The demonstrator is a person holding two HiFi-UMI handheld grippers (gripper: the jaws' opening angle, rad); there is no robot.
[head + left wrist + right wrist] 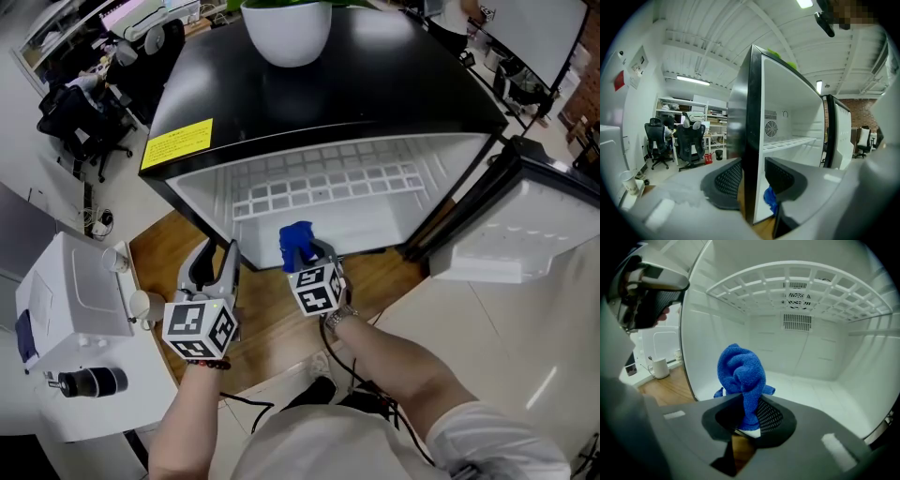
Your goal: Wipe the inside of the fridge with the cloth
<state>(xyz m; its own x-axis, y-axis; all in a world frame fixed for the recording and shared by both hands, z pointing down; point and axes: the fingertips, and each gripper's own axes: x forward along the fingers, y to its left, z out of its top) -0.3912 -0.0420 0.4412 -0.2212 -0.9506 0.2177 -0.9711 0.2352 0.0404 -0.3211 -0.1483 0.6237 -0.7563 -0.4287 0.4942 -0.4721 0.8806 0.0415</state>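
Observation:
A black mini fridge (375, 103) stands open on a wooden floor, its white interior (811, 352) bare under a white wire shelf (323, 183). My right gripper (307, 255) is shut on a bunched blue cloth (296, 239) just in front of the fridge's opening. In the right gripper view the cloth (740, 371) sticks up from between the jaws of the right gripper (747, 413), over the fridge floor's front edge. My left gripper (214, 264) is by the fridge's lower left corner. Its jaws are open in the left gripper view (752, 176), with the fridge's black front edge (751, 140) lined up between them.
The fridge door (516, 225) hangs open at the right. A white pot (286, 33) with a green plant sits on the fridge top. A white mug (139, 303) and a white appliance (70, 309) stand to the left. Office chairs (84, 112) are further back left.

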